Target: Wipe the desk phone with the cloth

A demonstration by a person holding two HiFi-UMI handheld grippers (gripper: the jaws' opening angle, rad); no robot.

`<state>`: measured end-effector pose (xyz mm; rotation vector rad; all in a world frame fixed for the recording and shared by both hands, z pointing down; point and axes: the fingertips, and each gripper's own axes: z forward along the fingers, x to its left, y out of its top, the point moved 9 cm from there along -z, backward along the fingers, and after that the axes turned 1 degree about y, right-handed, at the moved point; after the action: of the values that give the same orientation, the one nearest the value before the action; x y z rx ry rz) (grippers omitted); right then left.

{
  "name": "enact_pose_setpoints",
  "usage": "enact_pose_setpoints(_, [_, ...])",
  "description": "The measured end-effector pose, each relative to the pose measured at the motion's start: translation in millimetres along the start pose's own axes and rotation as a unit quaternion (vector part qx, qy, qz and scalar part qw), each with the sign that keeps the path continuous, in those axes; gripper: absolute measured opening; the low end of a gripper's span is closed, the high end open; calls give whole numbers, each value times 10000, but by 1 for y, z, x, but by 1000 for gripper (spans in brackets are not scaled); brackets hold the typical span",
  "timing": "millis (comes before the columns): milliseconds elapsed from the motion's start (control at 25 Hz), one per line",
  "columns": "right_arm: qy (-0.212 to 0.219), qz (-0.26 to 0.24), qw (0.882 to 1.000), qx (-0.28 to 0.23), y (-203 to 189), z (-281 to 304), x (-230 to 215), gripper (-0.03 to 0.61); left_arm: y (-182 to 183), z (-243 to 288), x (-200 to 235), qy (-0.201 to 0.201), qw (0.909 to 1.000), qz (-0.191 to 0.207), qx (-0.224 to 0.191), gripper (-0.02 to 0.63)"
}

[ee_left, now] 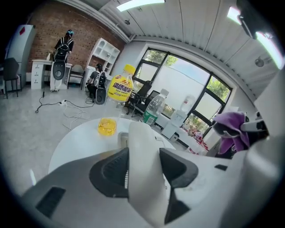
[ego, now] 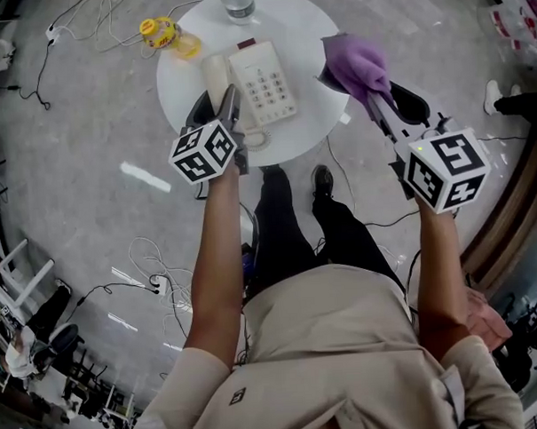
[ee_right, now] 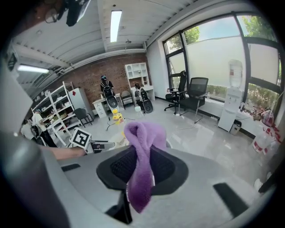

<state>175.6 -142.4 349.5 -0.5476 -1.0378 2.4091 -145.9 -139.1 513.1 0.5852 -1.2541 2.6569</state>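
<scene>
Here, left of centre near the top, the left gripper (ego: 219, 106) is clamped on the phone's cream handset (ego: 216, 76). The desk phone (ego: 265, 83) lies on a round white table (ego: 305, 30), top centre. Further right, the right gripper (ego: 372, 94) pinches a purple cloth (ego: 358, 65).

We are recording a polished grey floor (ego: 79, 146), with loose cables (ego: 155, 272) trailing at eight o'clock in the head view. In the right gripper view we are noting a brick wall (ee_right: 95, 73) at eleven o'clock, tall windows (ee_right: 213, 49) at two o'clock, a black office chair (ee_right: 194, 95) below them, and a ceiling strip light (ee_right: 115, 24) at twelve.
</scene>
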Motion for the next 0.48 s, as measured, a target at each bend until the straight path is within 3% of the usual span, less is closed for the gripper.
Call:
enact_pose_setpoints(200, [22,4,10000,19,-4,2,2,72,-17,12,1,122,9997,-150,135,207])
enact_pose_setpoints(360, [63,13,10000,40,-7,5,8,72,-18,13,4,657,9973,-333,55,207])
enact_pose_setpoints(480, [91,39,9999,71,-11,9,9,72,-23,20,2,809,9962,-318,20,207])
